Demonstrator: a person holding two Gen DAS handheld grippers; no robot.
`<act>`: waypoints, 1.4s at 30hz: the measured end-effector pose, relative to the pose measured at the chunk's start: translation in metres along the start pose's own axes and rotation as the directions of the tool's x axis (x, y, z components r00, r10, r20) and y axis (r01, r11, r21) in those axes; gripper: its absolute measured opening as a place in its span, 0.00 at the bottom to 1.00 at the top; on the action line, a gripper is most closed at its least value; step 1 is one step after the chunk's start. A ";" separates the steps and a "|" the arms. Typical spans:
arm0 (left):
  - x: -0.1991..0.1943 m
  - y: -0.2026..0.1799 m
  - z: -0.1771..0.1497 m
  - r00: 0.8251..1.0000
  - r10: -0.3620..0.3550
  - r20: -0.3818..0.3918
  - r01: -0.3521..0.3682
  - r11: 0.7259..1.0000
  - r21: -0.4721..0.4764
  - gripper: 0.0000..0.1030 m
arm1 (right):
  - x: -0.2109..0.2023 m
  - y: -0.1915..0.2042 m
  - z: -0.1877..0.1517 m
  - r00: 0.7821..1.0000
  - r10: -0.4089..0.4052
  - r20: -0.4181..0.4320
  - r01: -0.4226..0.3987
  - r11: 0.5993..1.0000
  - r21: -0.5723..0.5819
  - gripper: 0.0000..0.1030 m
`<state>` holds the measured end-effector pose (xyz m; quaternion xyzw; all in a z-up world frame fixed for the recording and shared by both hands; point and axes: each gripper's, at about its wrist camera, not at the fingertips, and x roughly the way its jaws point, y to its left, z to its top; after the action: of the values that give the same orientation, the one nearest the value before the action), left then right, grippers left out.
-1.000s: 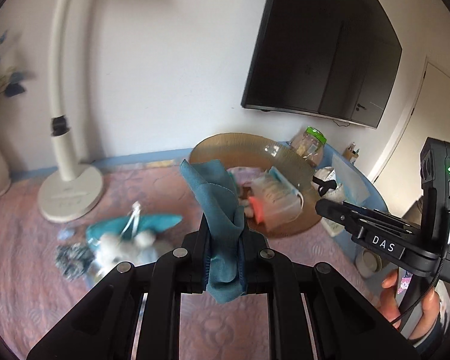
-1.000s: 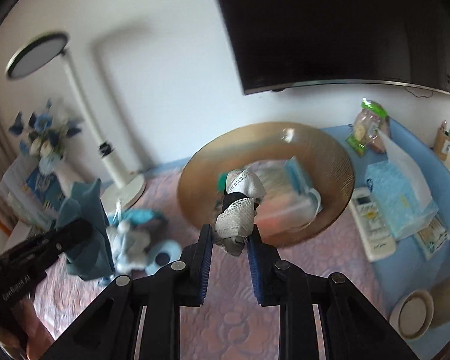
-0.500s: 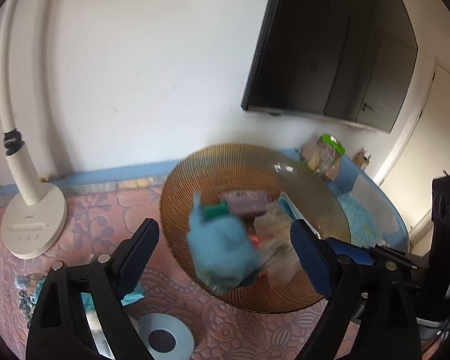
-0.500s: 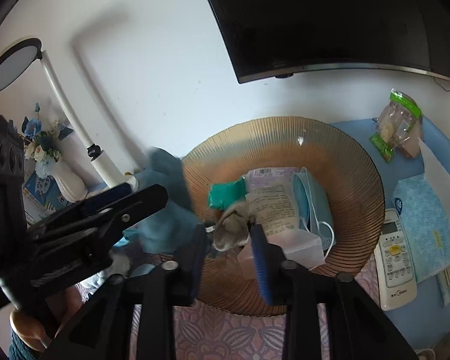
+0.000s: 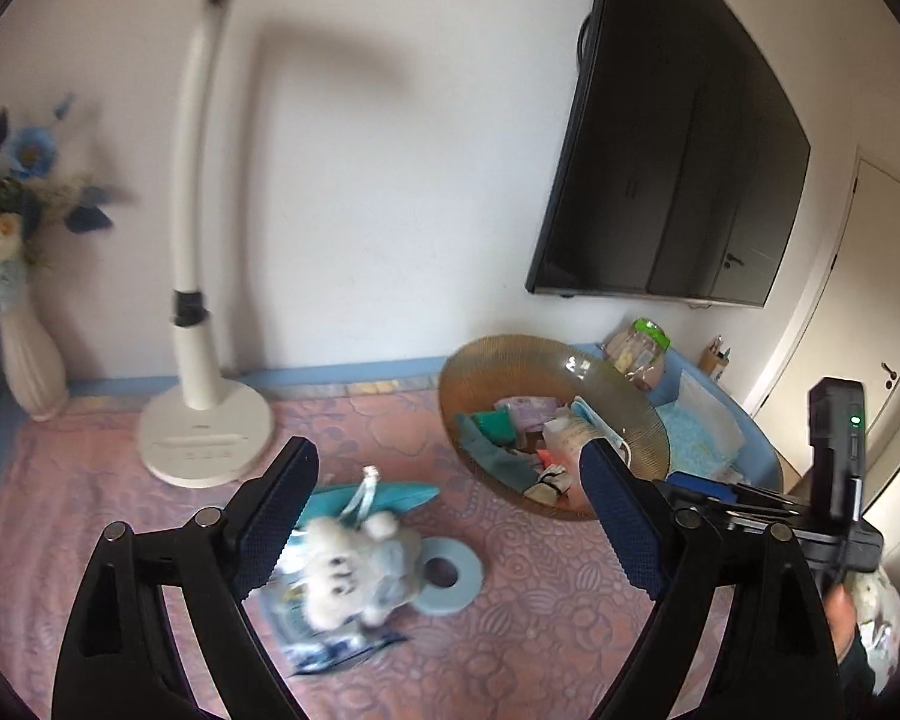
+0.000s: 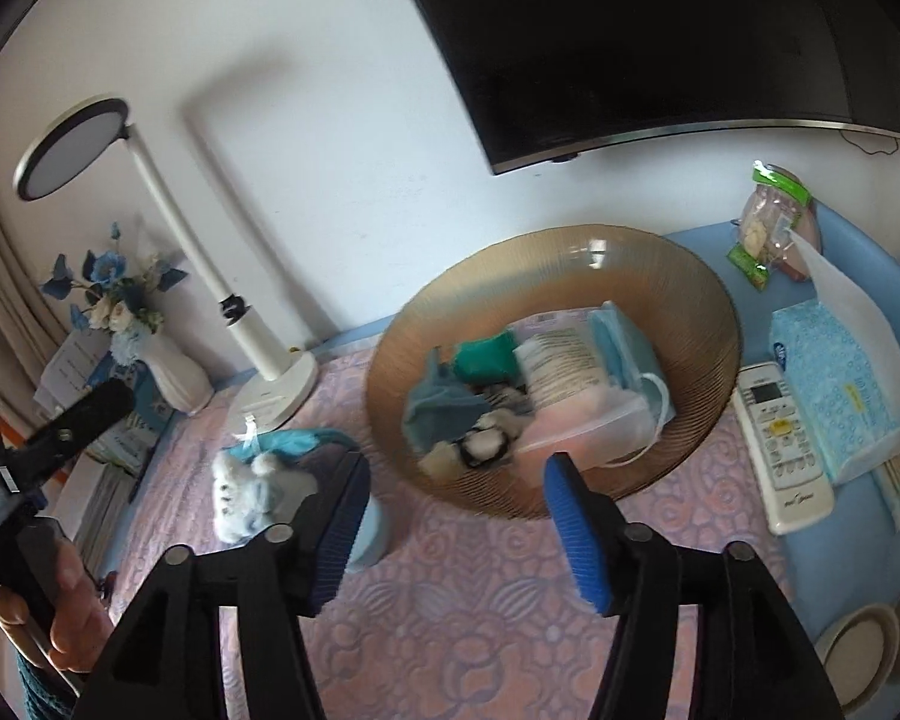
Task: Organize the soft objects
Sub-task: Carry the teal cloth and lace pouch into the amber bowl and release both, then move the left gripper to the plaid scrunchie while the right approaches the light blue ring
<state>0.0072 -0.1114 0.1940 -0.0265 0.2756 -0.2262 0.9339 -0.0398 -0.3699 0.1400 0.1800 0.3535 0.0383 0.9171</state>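
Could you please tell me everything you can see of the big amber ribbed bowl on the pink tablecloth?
The amber ribbed bowl is round, wide and shallow, of translucent glass or plastic by its look, with fine ribs running up to its rim. It stands upright on the pink patterned tablecloth, near the white wall. Inside lie a teal cloth, a green pouch, a blue face mask, a clear packet and a small black-and-white fabric piece. No gripper touches it.

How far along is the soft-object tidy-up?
Done: the teal cloth and small white lace piece lie in the ribbed amber glass bowl with other soft items. In hand: nothing; the left gripper is open, and the right gripper has just been opening, empty. Left: the white plush toy and the blue packet beneath it on the pink tablecloth.
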 end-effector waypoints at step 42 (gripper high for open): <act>0.028 0.152 -0.168 0.963 0.134 -0.235 -0.215 0.907 -0.362 0.86 | 0.116 0.086 -0.112 0.971 0.005 -0.238 -0.052 0.980 -0.194 0.88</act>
<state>0.0019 0.0247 0.0114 -0.1606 0.4103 -0.0846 0.8937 -0.0221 -0.2327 0.0207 0.0869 0.4518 0.1076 0.8813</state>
